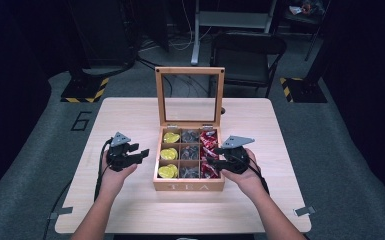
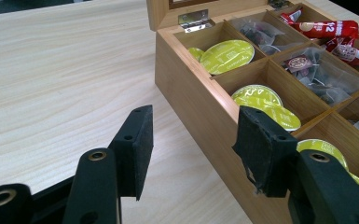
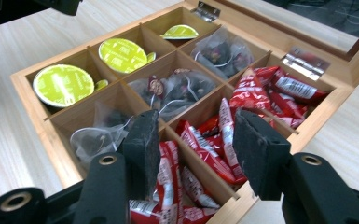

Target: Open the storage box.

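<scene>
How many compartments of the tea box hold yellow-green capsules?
3: the whole left column of the tea box, far, middle and near. Each seems to hold more than one capsule, partly overlapped, so the capsule total stays unclear.

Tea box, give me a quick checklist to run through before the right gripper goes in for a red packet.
1. Lid open and upright: ok.
2. Right gripper open, nothing between the pads: ok.
3. Right gripper over the red packets: ok.
4. Left gripper open and outside the tea box, beside its wall: ok.
5. Red packets lying loose, not wedged: cannot tell.
6. Yellow capsules and clear tea bags clear of the right gripper's path: ok.
</scene>
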`<state>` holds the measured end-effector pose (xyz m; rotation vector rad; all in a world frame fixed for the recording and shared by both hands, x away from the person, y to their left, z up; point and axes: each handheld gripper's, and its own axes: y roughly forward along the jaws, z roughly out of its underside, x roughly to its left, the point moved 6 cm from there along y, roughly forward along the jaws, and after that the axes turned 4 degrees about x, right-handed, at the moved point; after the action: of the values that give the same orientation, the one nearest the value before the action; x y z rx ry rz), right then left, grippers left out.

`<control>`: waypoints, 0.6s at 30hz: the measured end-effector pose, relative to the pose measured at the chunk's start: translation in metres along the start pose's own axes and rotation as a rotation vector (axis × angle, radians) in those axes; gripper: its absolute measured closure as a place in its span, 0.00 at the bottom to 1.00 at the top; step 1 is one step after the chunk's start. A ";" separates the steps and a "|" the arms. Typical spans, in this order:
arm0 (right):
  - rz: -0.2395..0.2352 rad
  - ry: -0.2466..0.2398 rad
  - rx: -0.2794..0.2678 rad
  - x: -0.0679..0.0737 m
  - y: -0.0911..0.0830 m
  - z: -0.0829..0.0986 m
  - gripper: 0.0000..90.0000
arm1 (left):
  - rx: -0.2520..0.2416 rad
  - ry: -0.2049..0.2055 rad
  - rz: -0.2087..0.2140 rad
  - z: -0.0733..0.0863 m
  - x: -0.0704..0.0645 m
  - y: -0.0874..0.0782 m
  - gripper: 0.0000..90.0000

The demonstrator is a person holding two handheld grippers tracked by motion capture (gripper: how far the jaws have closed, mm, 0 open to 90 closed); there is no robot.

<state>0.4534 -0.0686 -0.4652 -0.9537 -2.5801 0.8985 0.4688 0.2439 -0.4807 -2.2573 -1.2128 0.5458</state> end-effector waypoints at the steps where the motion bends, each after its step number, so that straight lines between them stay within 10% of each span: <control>1: 0.000 0.012 0.003 0.002 0.000 0.001 0.56 | -0.004 -0.002 -0.002 0.000 0.000 0.000 0.52; 18: -0.041 0.005 0.041 0.016 0.013 0.020 0.65 | 0.001 -0.006 0.000 0.001 0.001 0.000 0.52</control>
<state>0.4395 -0.0599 -0.4882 -0.8877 -2.5574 0.9330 0.4690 0.2453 -0.4819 -2.2562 -1.2147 0.5537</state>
